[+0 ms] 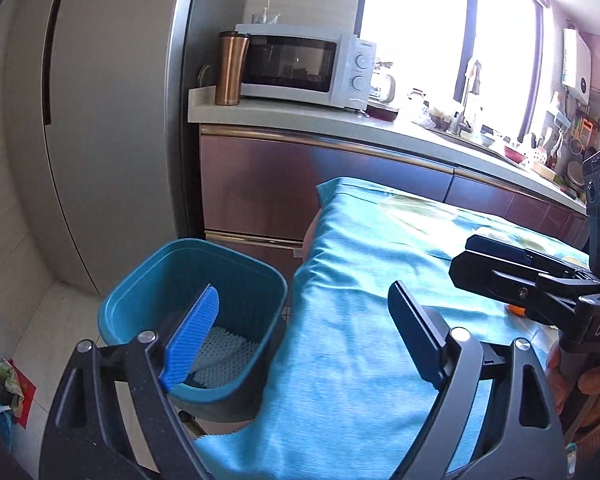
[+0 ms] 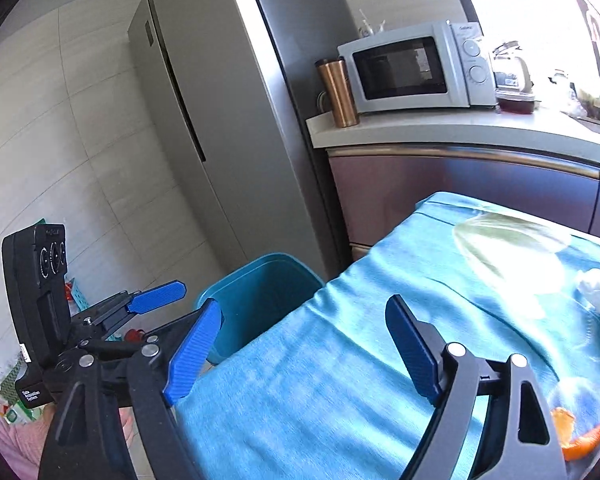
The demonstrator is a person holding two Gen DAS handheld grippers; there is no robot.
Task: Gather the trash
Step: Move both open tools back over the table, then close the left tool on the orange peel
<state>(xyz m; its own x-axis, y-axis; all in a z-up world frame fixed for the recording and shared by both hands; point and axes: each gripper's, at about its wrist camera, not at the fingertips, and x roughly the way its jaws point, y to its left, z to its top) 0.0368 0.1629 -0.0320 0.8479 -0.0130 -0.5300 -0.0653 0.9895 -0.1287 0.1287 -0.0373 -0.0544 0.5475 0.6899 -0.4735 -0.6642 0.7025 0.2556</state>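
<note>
Tissue (image 2: 598, 300) right of my right gripper (image 2: 300, 348) looks soft and light — I'd pinch its bulk; both pairs of fingers, left gripper (image 1: 300, 328) included, stand apart, empty.

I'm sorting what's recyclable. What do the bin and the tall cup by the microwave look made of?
Bin: probably plastic, matte teal, with smooth moulded walls and a rolled rim. Cup: looks like metal, copper-coloured with a brushed sheen and soft vertical highlights; its dark lid may be plastic.
</note>
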